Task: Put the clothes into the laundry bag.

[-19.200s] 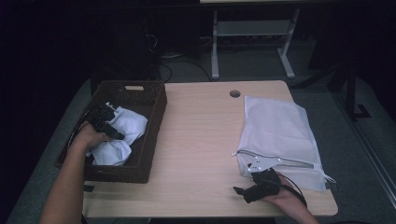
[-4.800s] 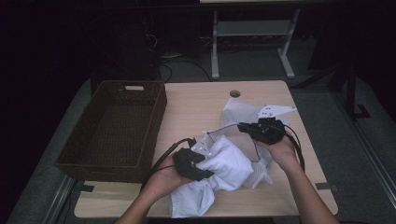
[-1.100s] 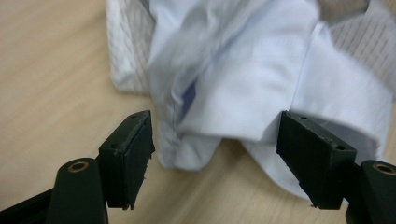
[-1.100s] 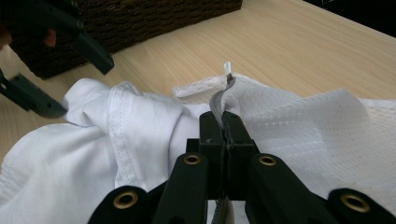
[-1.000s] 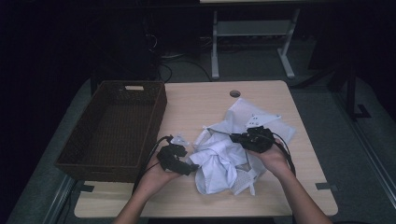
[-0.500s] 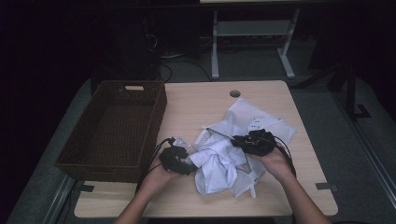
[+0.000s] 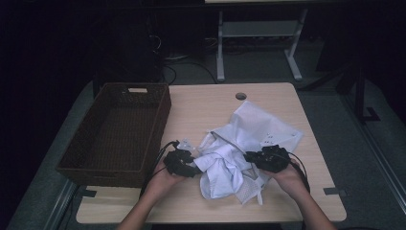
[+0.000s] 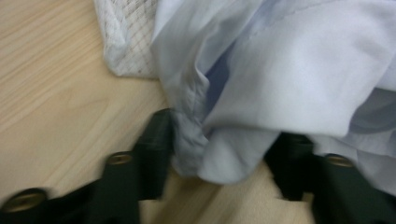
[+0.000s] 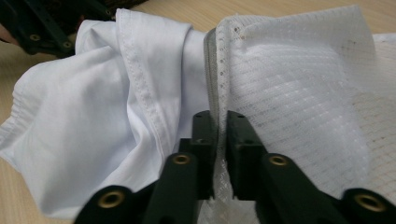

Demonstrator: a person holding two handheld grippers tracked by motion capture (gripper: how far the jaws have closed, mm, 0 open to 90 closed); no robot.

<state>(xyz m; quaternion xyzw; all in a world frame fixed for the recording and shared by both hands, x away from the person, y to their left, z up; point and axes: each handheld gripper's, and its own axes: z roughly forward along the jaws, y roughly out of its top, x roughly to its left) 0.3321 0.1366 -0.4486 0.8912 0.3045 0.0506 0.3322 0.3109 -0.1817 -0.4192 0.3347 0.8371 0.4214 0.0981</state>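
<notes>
At lower centre of the high view, the right gripper (image 9: 215,154) pinched the mesh bag (image 9: 299,93) edge; the left gripper (image 8: 224,158), jaws just closing, straddled a shirt (image 8: 289,79) fold without clearly pressing it.

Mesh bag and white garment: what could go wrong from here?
1. The right tongs pinch only the mesh bag's thin zip edge; it may slip free.
2. The left tongs, which have just been closing, straddle one fold of the white garment; the rest may bunch outside the bag.
</notes>
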